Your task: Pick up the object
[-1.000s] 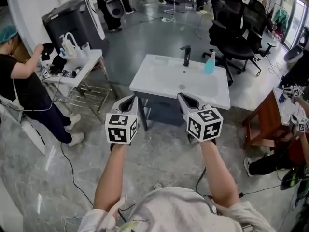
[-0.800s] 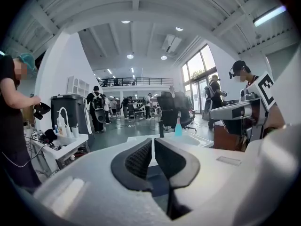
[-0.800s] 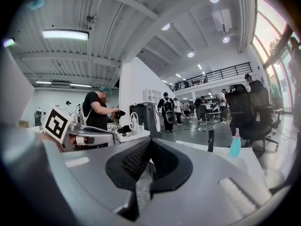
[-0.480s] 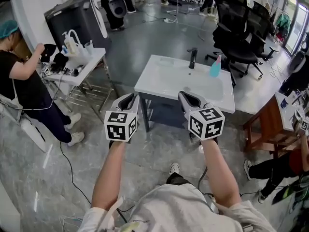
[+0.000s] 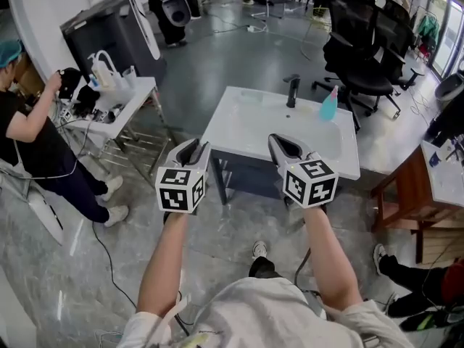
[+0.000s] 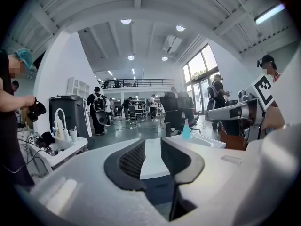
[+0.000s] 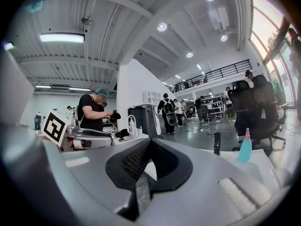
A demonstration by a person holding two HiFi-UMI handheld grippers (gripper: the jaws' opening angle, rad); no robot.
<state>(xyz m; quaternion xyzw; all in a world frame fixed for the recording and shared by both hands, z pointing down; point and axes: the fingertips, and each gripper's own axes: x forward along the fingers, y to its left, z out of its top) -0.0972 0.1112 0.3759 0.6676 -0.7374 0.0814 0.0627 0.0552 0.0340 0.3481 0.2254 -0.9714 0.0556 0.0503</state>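
At my twelve o'clock I see a glossy white rectangular washbasin bench (image 5: 243, 125) on a dark slate-grey cabinet base (image 5: 246, 171). Toward one o'clock stands a translucent turquoise plastic spray bottle (image 5: 329, 107) with a pinkish top, and next to it a matte black metal tap (image 5: 292, 91). The padded office chairs (image 5: 362, 42) at two o'clock are black. The polished concrete floor (image 5: 239, 227) is mottled grey with pale streaks.

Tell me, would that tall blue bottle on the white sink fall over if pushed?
Probably tips easily: the slim turquoise plastic bottle stands tall on a narrow base. Likely light, being plastic. It might slide on the glossy white sink top.
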